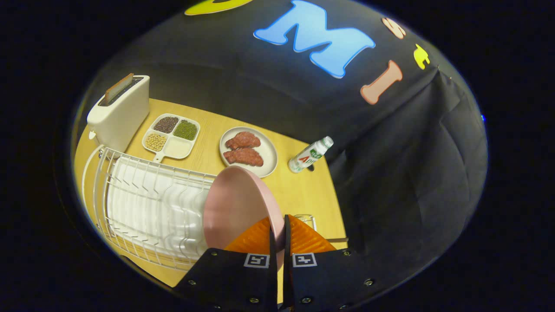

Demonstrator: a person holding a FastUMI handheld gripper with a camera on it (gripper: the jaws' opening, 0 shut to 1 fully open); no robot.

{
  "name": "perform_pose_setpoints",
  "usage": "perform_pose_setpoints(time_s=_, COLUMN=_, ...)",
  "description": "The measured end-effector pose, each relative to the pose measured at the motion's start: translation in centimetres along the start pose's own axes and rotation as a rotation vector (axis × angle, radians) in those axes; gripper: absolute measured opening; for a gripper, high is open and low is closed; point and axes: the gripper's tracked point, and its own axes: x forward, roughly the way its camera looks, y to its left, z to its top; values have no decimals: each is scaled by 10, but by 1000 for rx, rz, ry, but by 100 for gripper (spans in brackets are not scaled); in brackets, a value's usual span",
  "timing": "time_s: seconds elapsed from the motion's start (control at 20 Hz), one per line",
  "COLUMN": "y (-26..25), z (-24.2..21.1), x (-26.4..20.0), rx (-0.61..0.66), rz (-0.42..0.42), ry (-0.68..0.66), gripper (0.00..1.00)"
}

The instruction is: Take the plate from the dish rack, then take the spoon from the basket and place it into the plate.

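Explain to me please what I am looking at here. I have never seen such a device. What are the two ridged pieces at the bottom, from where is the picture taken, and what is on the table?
The picture comes from a fisheye camera mounted on a hand-held gripper, looking forward along its two fingers. Those ridged pieces are the fingers; a person carries the tool, no robot arm.

The fingers are closed on the rim of a pink plate, held on edge at the end of a white wire dish rack.

Beyond, on the wooden table: a white toaster, a divided tray of beans and grains, a white plate with two pieces of meat, and a small bottle lying tilted. Just ahead of the fingers there is something of clear glass; I cannot tell what.
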Motion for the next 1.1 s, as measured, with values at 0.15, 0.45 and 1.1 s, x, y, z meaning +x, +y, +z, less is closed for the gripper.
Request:
perform_pose_setpoints(time_s=0.15, y=-7, z=11, x=-14, rx=92, rz=73, ry=2, gripper=5)
perform_pose_setpoints(time_s=0.45, y=-52, z=13, x=-34, rx=186, rz=157, ry=-22, gripper=5)
perform_pose_setpoints(time_s=1.1, y=-147, z=-92, x=-58, rx=192, rz=309, ry=-82, gripper=5)
